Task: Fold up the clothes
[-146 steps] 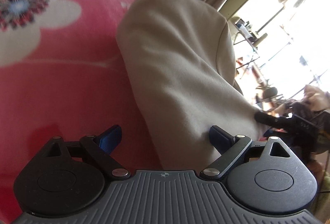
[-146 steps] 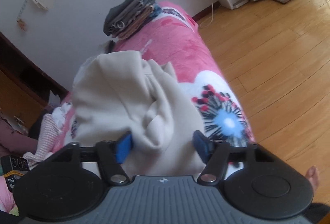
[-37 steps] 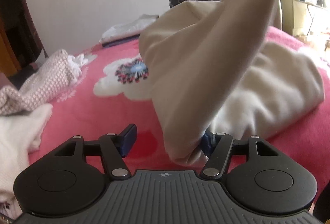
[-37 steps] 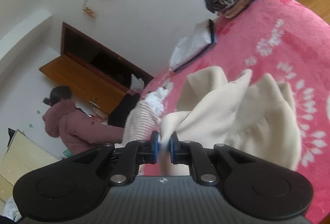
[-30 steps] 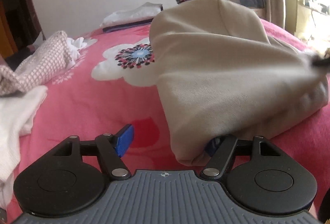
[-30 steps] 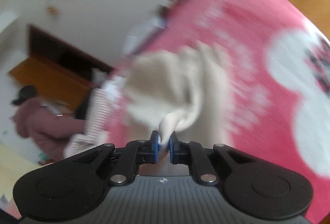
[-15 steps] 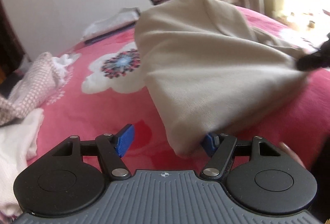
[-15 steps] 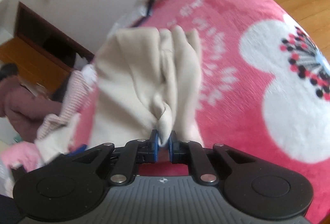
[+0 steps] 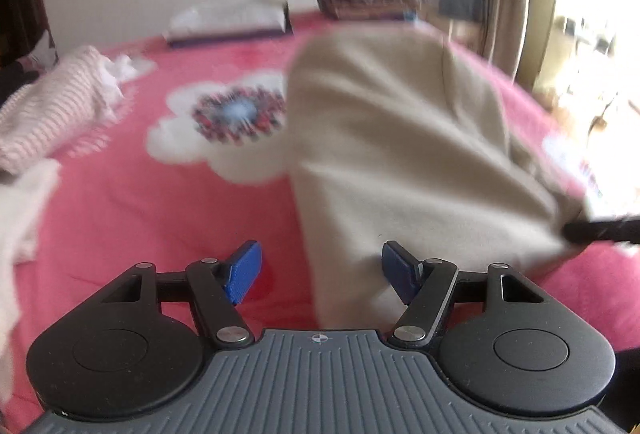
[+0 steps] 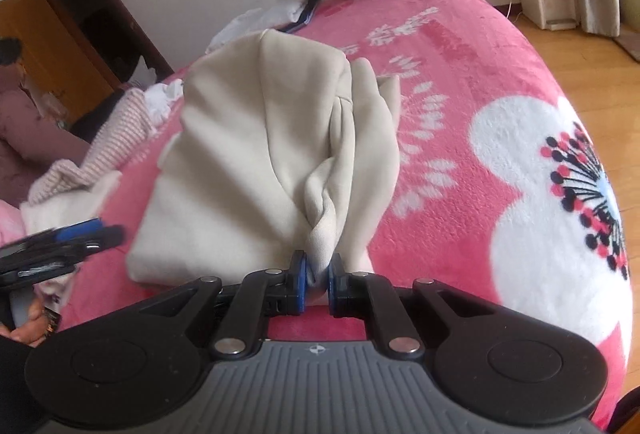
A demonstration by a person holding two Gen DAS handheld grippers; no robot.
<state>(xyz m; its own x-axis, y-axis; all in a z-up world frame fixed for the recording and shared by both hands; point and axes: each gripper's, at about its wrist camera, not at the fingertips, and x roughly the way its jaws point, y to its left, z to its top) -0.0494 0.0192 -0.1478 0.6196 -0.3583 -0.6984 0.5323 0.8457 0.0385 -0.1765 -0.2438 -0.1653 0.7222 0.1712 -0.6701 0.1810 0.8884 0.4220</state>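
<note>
Our right gripper [image 10: 318,276] stayed clamped on the beige garment's [image 10: 256,138] bunched edge; our left gripper [image 9: 320,274], jaws apart, had lifted clear. Both pointed downward at the garment, flattened since on the pink blanket [image 10: 472,46].

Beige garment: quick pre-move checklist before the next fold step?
1. Right gripper clamped on a bunched fold of the beige garment: ok.
2. Left gripper open, cloth between its fingers, pads not pressing it: ok.
3. Garment flat: not ok, creased and bunched toward the right gripper.
4. Bare blanket to the right of the garment for laying it out: ok.
5. Striped clothes apart from the garment: ok.
</note>
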